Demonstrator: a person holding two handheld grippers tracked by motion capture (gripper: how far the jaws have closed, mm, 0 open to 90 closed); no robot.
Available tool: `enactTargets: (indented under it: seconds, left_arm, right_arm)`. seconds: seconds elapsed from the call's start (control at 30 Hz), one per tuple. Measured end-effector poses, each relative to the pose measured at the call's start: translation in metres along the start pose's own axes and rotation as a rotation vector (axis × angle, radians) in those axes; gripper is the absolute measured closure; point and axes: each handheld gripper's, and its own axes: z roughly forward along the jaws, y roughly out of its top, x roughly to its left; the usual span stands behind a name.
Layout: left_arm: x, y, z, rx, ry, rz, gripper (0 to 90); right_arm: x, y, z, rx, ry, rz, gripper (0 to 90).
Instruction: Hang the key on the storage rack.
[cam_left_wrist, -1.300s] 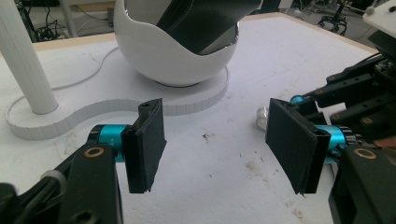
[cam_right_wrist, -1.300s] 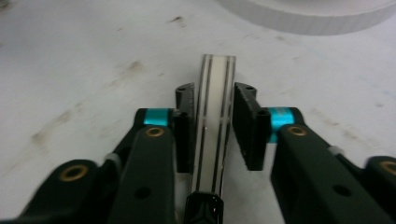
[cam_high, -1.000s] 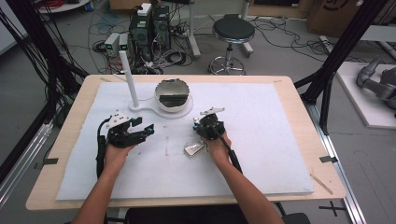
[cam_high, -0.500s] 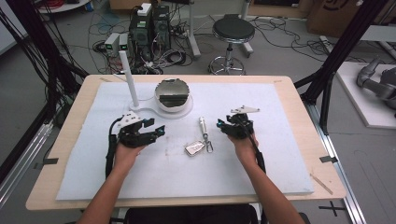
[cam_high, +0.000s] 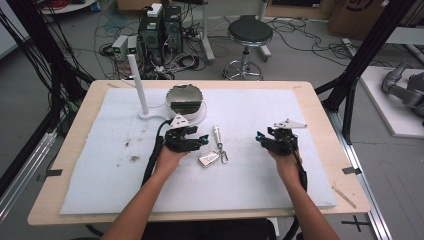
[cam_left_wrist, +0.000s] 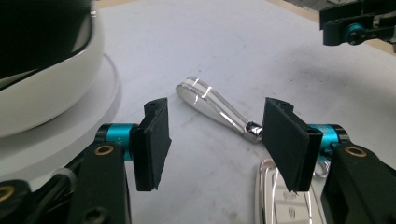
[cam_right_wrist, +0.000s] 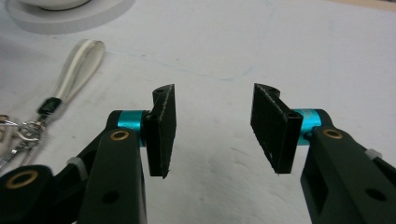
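While the right gripper (cam_high: 260, 136), just spread, sits empty, the spread left gripper (cam_high: 204, 138) should straddle the key fob (cam_high: 208, 159) squarely

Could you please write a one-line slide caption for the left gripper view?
Left gripper, fingers open and empty, poised over a white strap clipped to a car key on the white mat.

Tabletop (cam_high: 75, 200): mat (cam_high: 260, 185) laid over it. Rear left of mat: round base (cam_high: 200, 114) carrying a bowl-shaped unit (cam_high: 184, 96), with an upright post (cam_high: 137, 82) at its left. Mat centre: key fob (cam_high: 208, 159) with strap (cam_high: 217, 134) lying behind it. Left tool (cam_high: 202, 140) just left of the strap; right tool (cam_high: 261, 136) well apart to the right.
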Motion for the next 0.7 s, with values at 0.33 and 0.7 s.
enactTargets:
  seconds: [0.33, 0.7]
  left_arm:
    - [-0.012, 0.008, 0.052, 0.139, 0.101, -0.046, 29.7]
    - [-0.023, 0.007, 0.075, 0.211, 0.171, -0.003, 27.5]
  right_arm:
    - [-0.03, -0.015, -0.016, -0.012, -0.056, 0.046, 49.7]
    - [-0.031, -0.016, -0.019, -0.027, -0.056, 0.056, 49.6]
